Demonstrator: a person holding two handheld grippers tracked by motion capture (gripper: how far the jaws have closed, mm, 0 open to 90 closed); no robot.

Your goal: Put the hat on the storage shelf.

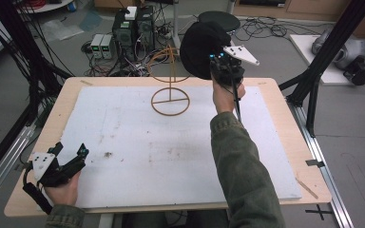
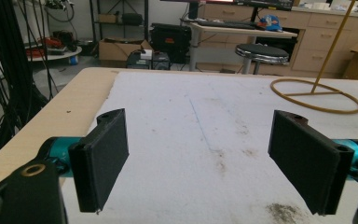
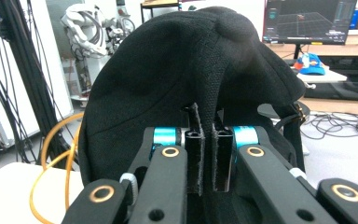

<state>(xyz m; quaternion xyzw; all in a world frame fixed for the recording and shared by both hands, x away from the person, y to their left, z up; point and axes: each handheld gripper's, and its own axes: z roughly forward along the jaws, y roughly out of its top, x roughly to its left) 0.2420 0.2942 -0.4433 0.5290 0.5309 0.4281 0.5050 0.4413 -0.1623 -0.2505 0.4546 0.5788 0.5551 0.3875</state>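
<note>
Your right gripper (image 1: 225, 66) jaws pinch black cap (image 1: 202, 47) fabric, holding it aloft just beside wire hat stand (image 1: 170, 97) top, likely for hanging. Left gripper (image 1: 69, 164) jaws open, idle, well apart from stand.

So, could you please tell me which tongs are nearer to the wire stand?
Right. The right tongs, shut on the black cap, are raised beside the wire stand; the left tongs rest open at the table's near-left corner.

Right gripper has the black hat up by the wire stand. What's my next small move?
Probably carry the hat left over the stand's top ring and lower it on. The right gripper is shut on the fabric, and the hat hangs just right of the ring.
</note>
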